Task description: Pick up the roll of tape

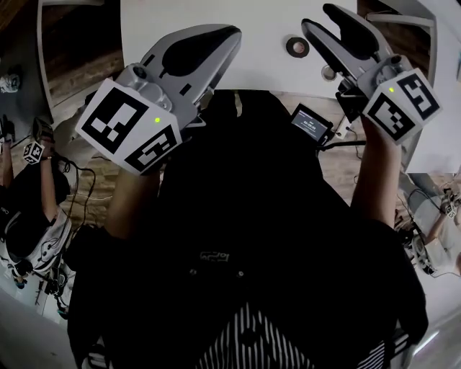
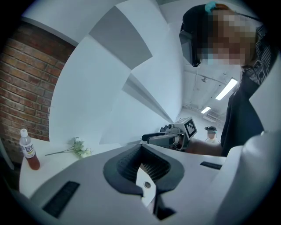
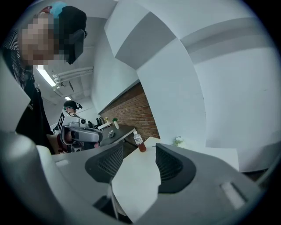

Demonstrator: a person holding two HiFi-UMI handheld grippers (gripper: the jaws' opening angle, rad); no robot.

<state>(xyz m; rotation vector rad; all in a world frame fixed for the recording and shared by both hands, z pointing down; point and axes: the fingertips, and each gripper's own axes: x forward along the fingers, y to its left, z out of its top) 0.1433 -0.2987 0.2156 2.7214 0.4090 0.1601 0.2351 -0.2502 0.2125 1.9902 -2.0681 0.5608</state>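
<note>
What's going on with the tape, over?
Left tool shut, empty. Right tool open, empty. Roll of tape flat on white table, untouched, close by right tool. Nothing covering it.

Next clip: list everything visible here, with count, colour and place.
roll of tape: one, dark, on the table beside the right jaws, not between them.
small round thing: one, grey, on the table near the tape; unidentifiable.
bottle: one, reddish-brown liquid, upright at a table edge.
flower sprig: one, white and green, lying near the bottle.
device with screen: one, dark, below the table's near edge.
table: one, white, ahead.
brick wall: one, red-brown, behind the table.
bystander: one, dark clothes, far left of the head view.
left hand-held gripper: one, grey, raised, shut, empty.
right hand-held gripper: one, grey, raised, open, empty.
</note>
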